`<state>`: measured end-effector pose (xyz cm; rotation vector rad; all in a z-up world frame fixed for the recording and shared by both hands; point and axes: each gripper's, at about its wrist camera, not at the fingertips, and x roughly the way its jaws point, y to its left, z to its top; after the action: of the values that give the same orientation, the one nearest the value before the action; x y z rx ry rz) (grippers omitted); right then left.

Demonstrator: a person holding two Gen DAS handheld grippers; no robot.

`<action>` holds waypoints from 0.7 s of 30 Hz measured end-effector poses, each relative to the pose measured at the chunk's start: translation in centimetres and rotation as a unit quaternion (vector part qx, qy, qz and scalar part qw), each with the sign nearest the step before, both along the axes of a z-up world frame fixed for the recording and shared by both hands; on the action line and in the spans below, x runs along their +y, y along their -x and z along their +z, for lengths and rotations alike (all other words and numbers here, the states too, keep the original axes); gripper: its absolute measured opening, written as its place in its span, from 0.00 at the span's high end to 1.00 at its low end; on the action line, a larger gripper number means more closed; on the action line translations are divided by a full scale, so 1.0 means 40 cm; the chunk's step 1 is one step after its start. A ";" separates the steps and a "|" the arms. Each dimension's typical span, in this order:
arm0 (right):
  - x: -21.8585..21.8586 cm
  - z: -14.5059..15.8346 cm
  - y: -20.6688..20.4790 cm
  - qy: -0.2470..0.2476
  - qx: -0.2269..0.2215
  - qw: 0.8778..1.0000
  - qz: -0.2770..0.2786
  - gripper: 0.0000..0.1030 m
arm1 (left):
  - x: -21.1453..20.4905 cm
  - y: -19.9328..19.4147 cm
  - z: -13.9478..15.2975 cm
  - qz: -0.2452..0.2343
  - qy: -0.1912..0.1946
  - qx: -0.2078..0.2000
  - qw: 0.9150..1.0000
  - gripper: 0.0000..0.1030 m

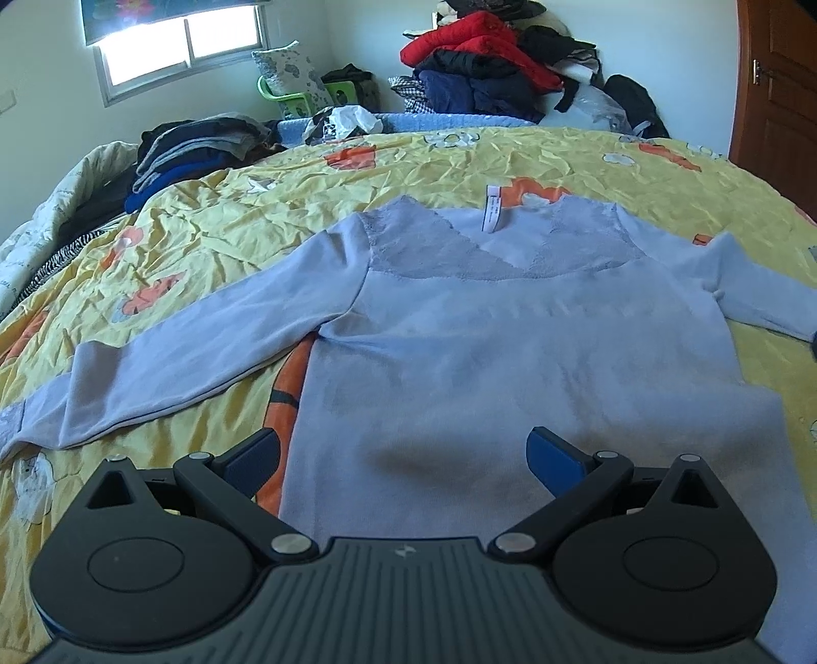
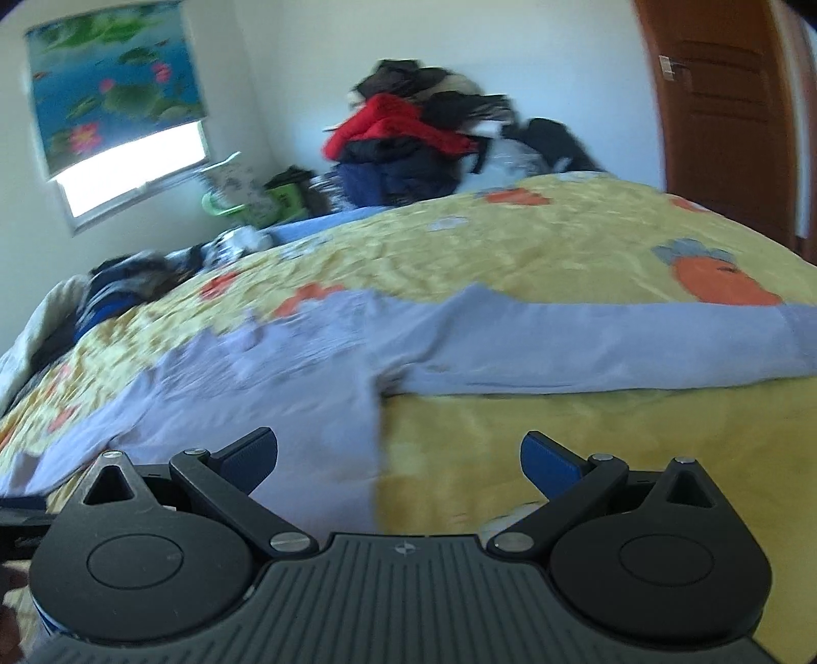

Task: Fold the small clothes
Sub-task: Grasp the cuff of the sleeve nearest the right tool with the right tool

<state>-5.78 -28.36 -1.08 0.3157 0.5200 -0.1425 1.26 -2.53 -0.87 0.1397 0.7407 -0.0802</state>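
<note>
Two grippers, both with jaws spread wide and holding nothing. My left gripper (image 1: pixel 403 459) hangs over the hem end of the pale lilac top (image 1: pixel 510 347), which lies flat on the bed (image 1: pixel 214 204), neck away from me and label showing, sleeves thrown out to either side. I judge this spread is deliberate: flat and square, ready for a first fold. My right gripper (image 2: pixel 398 459) sits over the garment's right edge, the right sleeve (image 2: pixel 613 347) stretched out ahead of it; this view is blurred. The bed carries a creased yellow cover with orange prints. A stack of dark folded clothes (image 1: pixel 194 153) sits at its far left corner; a heap of coats (image 1: pixel 485 61) stands beyond against the wall, between window (image 1: pixel 178 46) and door (image 1: pixel 781 76).
</note>
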 end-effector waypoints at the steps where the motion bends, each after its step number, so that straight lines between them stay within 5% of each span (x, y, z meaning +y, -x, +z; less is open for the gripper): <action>1: -0.025 -0.002 0.005 -0.003 0.000 1.000 -0.014 0.00 | -0.001 0.001 0.002 -0.001 0.000 -0.003 1.000 0.00; 6: -0.170 -0.024 0.037 -0.046 -0.008 0.994 -0.096 0.02 | -0.014 0.005 0.008 -0.007 -0.007 -0.017 1.000 0.00; 10: -0.293 -0.058 0.078 -0.110 -0.022 0.978 -0.173 0.06 | -0.022 0.002 0.009 -0.013 -0.002 -0.014 1.000 0.00; 21: -0.474 -0.149 0.097 -0.175 -0.060 0.951 -0.249 0.28 | -0.046 -0.015 -0.006 -0.018 0.001 0.003 1.000 0.00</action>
<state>-9.66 -47.33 -7.06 0.7983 0.3325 -0.5199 1.86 -4.39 -1.12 0.1520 0.7437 -0.1157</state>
